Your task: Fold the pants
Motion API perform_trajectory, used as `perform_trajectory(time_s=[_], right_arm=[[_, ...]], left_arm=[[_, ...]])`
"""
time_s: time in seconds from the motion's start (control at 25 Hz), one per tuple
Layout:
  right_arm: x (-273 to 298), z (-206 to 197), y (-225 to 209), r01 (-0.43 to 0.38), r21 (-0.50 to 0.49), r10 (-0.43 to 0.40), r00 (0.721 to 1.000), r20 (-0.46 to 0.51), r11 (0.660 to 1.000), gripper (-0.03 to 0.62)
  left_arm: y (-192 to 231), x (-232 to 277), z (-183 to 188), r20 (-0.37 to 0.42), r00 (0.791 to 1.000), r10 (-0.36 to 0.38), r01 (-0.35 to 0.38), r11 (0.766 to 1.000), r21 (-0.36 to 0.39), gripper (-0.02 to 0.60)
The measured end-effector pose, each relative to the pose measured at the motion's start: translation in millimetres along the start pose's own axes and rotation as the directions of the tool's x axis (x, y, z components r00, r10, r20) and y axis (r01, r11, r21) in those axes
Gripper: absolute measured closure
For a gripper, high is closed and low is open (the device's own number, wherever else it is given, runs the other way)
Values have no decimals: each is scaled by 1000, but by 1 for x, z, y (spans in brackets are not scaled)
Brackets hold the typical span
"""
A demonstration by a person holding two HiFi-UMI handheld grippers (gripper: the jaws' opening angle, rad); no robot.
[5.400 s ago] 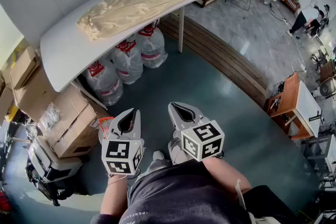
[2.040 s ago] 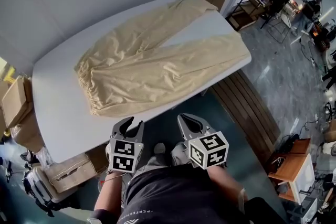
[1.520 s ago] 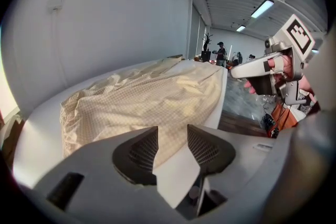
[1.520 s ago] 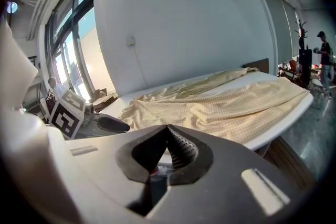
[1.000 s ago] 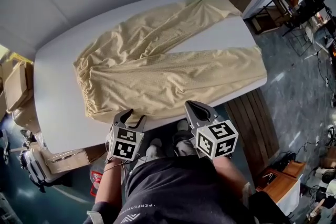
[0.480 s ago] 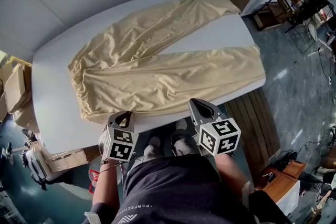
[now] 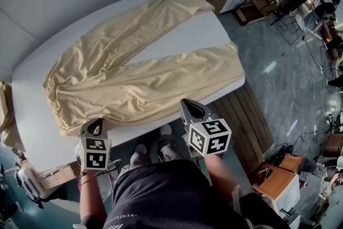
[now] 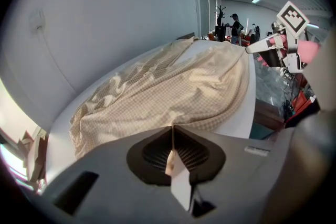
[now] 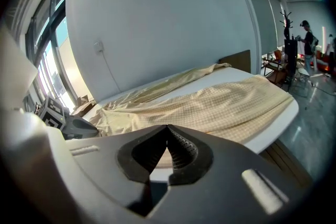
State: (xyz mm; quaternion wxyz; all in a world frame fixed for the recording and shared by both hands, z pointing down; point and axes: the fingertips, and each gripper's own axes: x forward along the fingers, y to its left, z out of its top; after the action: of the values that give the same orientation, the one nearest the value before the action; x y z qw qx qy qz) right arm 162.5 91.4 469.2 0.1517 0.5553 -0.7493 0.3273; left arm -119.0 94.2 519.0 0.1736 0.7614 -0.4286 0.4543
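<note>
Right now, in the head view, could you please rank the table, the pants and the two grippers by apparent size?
1. table
2. pants
3. right gripper and left gripper, unranked: the right looks bigger, but it may simply sit nearer the camera.

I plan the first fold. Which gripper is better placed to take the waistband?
Left. The left gripper, its jaws just closing with no cloth visibly between them, is beside the pants' waistband end; the right gripper, shut, is by the near leg.
</note>
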Motion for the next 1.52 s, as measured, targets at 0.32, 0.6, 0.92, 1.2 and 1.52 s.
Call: perform_trajectory(time_s=[0.32,0.6,0.92,1.2,1.52], right_arm=[[-11,15,-68,82,40,-83,996,38,996,548],[-17,10,-132,232,38,-233,973,0,972,470],[-18,-4,-167,312,41,-310,949,-50,949,453],[-13,-2,-163,295,4,-294,955,-46,956,456],[-8,1,-163,326,-107,-333,941,-59,939,496]], left_arm=[[-2,12,26,-41,998,53,-53,999,5,568],[-1,17,38,-87,992,91,-91,996,4,568],[-1,21,41,-122,986,111,-112,994,2,568],[-1,18,39,-127,984,125,-126,992,0,568],[-3,14,40,-130,982,134,-136,991,-1,568]])
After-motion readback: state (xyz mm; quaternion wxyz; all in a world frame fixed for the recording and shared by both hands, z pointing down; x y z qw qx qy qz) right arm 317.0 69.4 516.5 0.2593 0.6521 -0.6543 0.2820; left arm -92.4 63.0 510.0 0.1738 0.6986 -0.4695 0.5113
